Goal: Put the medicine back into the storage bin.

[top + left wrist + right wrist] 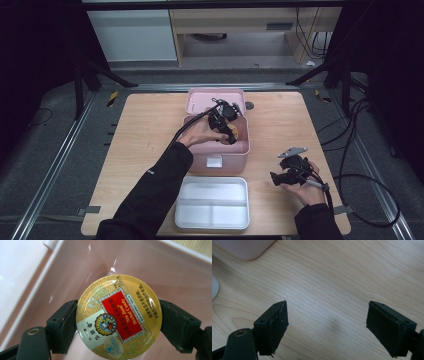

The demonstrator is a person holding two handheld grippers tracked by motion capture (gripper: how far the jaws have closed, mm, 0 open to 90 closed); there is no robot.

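Nearest the person's edge of the wooden table (280, 125) lies a white tray (212, 202) with three compartments, close to the middle of that near edge; to its right, toward the near right corner, the right hand (307, 189) holds the right gripper (274, 178) just above the bare wood, its jaws pointing left toward the tray; in the right gripper view those jaws stand wide apart with nothing between them, only wood grain beneath, and a corner of the pink box (244, 248) shows at the top left. Beyond the tray, in the middle of the table, sits that pink box (220, 160), its lid (202, 100) swung open toward the far edge; the left hand (200, 134) reaches in over its rim with the left gripper (227, 134) lowered into the box. In the left gripper view the two black jaws press on either side of a round yellow candy tin (118, 317) with a red label, holding it by its rim inside the pink walls; whether it touches the bottom cannot be told.
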